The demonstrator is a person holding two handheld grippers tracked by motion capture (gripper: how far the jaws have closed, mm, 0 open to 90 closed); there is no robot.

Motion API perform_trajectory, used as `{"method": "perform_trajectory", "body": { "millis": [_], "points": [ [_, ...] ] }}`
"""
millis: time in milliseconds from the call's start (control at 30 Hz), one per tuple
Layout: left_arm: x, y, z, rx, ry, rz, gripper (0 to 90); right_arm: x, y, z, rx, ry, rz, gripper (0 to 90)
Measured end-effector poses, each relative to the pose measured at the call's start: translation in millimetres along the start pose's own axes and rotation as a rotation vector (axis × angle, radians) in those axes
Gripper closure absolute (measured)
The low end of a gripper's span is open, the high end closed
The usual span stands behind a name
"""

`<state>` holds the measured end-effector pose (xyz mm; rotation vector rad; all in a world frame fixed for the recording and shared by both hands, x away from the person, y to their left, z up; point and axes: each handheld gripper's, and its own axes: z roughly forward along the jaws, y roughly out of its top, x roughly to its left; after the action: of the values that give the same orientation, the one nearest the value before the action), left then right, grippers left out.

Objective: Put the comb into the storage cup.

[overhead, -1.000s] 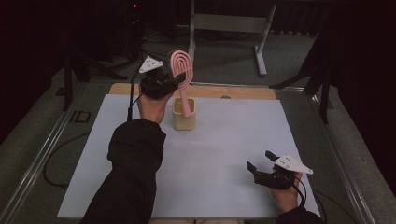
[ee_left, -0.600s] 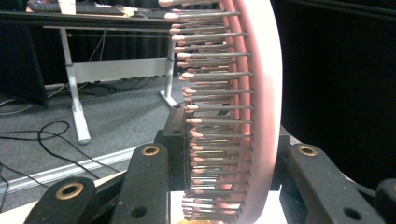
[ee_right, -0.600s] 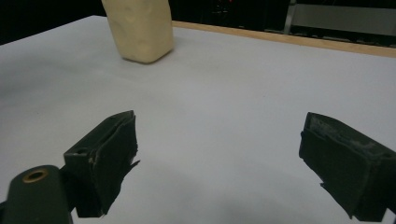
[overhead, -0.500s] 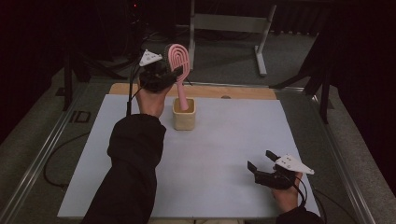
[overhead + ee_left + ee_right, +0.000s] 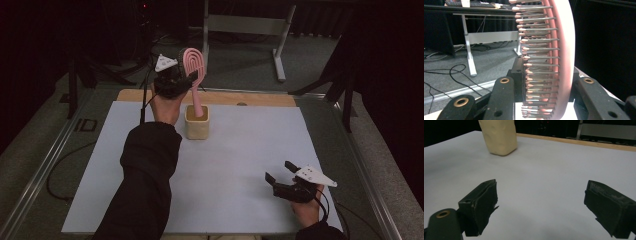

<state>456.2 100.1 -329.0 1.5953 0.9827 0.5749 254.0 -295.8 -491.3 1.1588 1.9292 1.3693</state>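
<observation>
Pink plastic hairbrush (image 5: 194,67): your left gripper (image 5: 186,80) clamps its head, handle in the cream cup (image 5: 197,129); right gripper (image 5: 281,174) gapes, empty.

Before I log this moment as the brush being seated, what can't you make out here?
- Handle end of the pink hairbrush: high view, hidden inside the cream cup.
- Brush top: left gripper view, cut off by the upper edge.
- Cup rim: right gripper view, cut off at the top.
- Left gripper pads: brush head covers them.
</observation>
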Motion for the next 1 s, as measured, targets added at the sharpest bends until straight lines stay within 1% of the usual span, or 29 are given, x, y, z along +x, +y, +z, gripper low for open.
{"method": "perform_trajectory", "body": {
  "millis": [567,1000],
  "points": [
    [-0.9,-6.6,9.6,0.005,0.026,0.007,65.2,-1.1,0.2,-0.6,-0.005,0.000,0.010,11.3],
    [-2.7,-11.5,15.8,0.005,0.029,0.005,65.1,-1.4,0.5,-0.9,-0.009,0.001,0.011,11.3]
  ]
}}
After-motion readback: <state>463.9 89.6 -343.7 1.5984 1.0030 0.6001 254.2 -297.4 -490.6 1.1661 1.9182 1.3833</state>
